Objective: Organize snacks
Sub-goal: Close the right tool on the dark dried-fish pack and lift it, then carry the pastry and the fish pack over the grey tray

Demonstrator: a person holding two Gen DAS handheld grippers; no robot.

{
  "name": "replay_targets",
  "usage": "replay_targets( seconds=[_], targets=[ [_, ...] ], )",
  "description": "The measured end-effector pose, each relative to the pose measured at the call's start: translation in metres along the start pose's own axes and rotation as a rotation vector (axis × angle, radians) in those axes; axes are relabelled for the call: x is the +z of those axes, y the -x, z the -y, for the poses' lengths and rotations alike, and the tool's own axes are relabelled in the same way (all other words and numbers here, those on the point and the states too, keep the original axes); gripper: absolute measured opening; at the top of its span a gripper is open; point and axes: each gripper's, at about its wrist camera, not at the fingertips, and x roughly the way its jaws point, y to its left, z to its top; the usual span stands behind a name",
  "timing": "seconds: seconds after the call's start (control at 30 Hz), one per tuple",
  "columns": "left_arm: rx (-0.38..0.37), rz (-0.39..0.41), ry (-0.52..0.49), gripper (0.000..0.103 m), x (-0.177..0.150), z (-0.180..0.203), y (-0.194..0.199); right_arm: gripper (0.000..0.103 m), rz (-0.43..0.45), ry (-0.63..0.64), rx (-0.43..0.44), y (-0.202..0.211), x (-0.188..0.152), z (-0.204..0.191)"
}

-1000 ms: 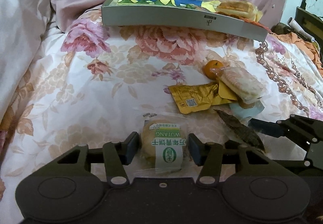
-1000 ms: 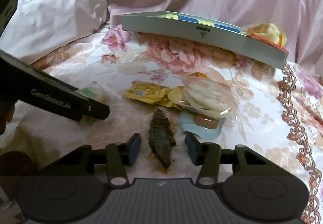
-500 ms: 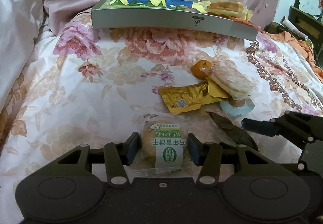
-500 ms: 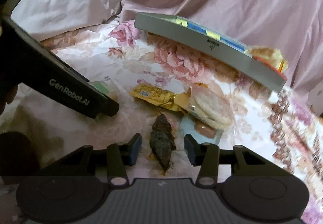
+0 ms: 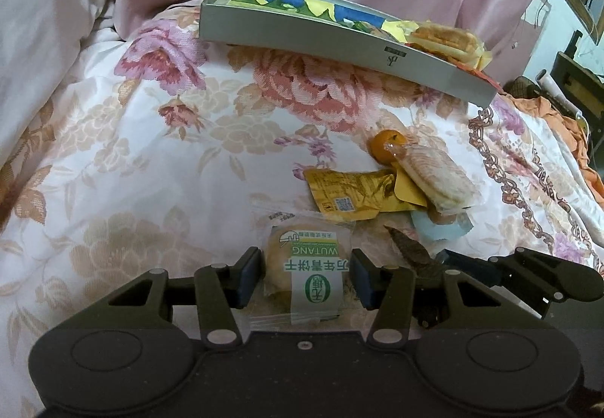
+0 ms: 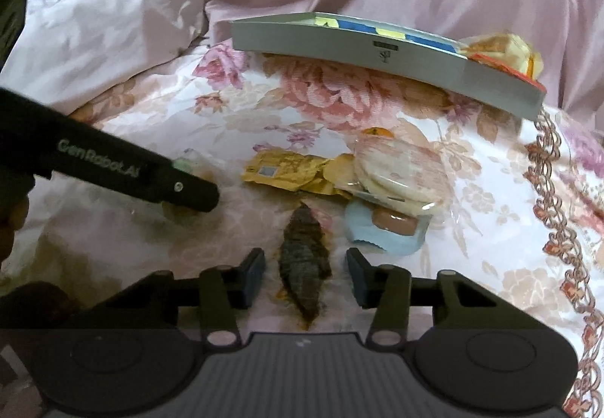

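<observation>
Left gripper (image 5: 305,276) open, straddling biscuit pack (image 5: 307,272) on quilt (image 5: 151,169), pads not gripping. Right gripper (image 6: 305,276) open around dark snack (image 6: 304,263). Tray (image 5: 339,44) at 12 o'clock; yellow packet (image 5: 351,191) between.

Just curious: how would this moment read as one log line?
left gripper: open around biscuit pack | right gripper: open around dark snack | tray: behind

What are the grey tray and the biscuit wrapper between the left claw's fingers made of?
Grey tray: likely coated cardboard, matte, with crisp folded edges and a printed logo. Biscuit wrapper: thin clear plastic film, glossy and crinkled, the biscuit showing through behind a printed label.
</observation>
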Motion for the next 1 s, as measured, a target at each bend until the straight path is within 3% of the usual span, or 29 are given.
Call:
replay_targets(
  seconds=[0.23, 0.43, 1.0],
  targets=[
    [-0.002, 0.018, 0.016, 0.053, 0.001, -0.002, 0.004, 0.051, 0.069, 0.21, -0.084, 0.011, -0.001, -0.027],
    [0.001, 0.053, 0.031, 0.053, 0.003, -0.004, 0.009, 0.051, 0.139, 0.298, -0.162, 0.018, -0.002, -0.036],
    [-0.012, 0.157, 0.062, 0.053, 0.025, -0.003, 0.027, 0.051, 0.34, 0.279, -0.257, 0.04, 0.009, -0.026]
  ],
)
